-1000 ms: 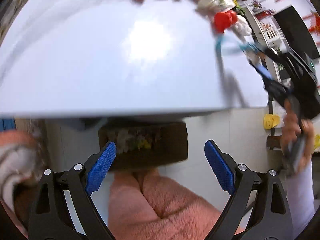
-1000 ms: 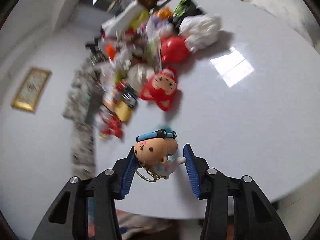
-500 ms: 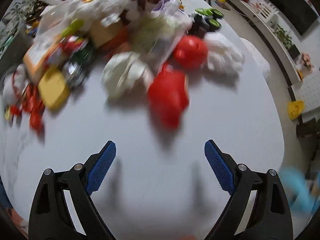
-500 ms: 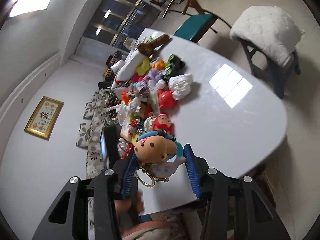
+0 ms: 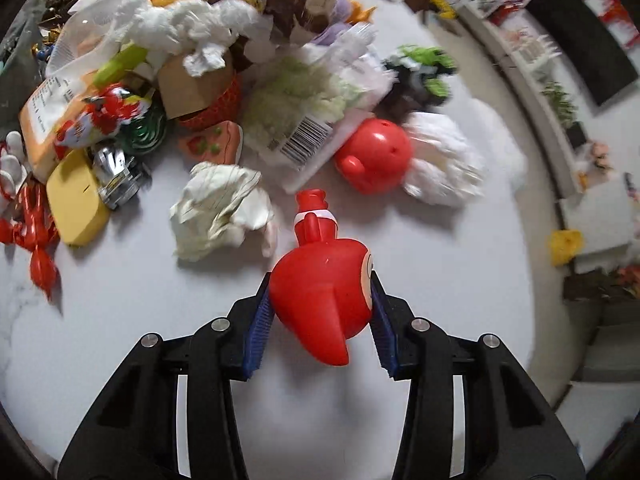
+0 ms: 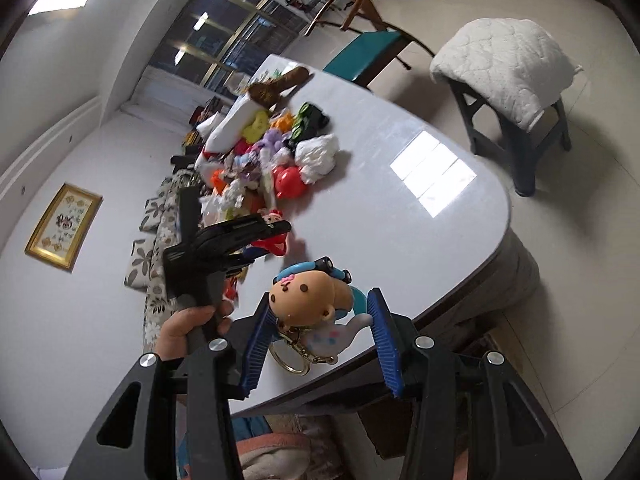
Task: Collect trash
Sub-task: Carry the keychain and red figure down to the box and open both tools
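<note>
A white table (image 5: pixel 120 320) in a living room carries a heap of toys, wrappers and crumpled paper along its far side. The left hand-held gripper (image 5: pixel 320 312) has just been closing and its blue pads now press on both sides of a red plastic toy figure (image 5: pixel 320 292) at the near edge of the heap, the toy seemingly still low over the table. The right hand-held gripper (image 6: pixel 320 328) is off the table's edge, clamped on a small doll keychain (image 6: pixel 312 300). Just beyond the red toy lie a crumpled paper ball (image 5: pixel 220 208) and a red ball-shaped toy (image 5: pixel 376 156). The step in hand looks like the pick-up; next, the red toy needs lifting clear without dragging the paper along
</note>
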Demonstrator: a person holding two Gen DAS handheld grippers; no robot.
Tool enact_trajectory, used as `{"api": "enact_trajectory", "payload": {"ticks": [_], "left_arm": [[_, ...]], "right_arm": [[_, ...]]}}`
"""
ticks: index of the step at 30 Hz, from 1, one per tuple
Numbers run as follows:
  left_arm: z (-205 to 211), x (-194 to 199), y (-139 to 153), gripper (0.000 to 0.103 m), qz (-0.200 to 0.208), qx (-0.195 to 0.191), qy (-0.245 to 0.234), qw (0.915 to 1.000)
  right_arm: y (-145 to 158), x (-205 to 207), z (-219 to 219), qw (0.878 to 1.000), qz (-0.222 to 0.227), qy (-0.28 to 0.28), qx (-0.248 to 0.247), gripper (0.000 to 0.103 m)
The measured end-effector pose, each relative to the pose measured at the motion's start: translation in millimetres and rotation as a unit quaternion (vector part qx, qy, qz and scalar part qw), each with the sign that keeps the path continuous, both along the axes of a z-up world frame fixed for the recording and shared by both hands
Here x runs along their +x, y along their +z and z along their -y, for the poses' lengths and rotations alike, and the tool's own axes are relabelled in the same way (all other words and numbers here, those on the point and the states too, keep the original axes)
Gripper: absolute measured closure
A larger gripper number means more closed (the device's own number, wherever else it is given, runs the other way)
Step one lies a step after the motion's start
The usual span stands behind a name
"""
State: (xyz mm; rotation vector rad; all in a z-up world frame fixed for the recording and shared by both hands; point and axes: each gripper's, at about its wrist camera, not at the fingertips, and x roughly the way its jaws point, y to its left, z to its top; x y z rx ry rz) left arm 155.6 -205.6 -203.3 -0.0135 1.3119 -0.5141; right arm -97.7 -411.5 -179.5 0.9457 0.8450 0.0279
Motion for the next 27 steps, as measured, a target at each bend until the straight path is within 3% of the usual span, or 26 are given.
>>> {"api": "enact_trajectory", "payload": {"ticks": [3,8,13,17,21,25,27], "left_arm": [[-32.3,-30.8,25.3,0.060,0.009,-0.055,-0.032,0.9979],[-96.2,-89.2,59.3,0.060,0.020,-0.104,-0.044,0.9934],[-146.6,-165.7,50.5,0.060,-0.001,-0.079,-0.060,0.9951],[-179.5,-216.4,-0.6,0.060,-0.073,-0.078,-0.035,0.9937],[-195.8,-250.2,-92.7,0.060,-0.164,-0.055,0.005,0.9848],[-201.2,-260.4,-184.8,0.060,-0.205,-0.010,0.032,0.9782],[-203.6,-261.2,-222.3,0.060,-0.229,-0.012,0.051,0.9719]], "right_arm": [[-0.3,3.5,-10.7,1.000,-0.005,0.018,-0.005,0.056],[0.9,-0.5,-37.3,0.997,-0.026,0.064,-0.021,0.056],[-13.6,-10.3,-73.8,0.989,-0.071,0.122,-0.042,0.056],[-55.3,-16.1,-103.4,0.978,-0.129,0.156,-0.058,0.056],[-121.3,-17.5,-130.5,0.961,-0.187,0.187,-0.078,0.056],[-211.5,-17.7,-151.7,0.938,-0.259,0.210,-0.089,0.056],[-257.2,-18.1,-159.4,0.927,-0.291,0.216,-0.095,0.056]]}}
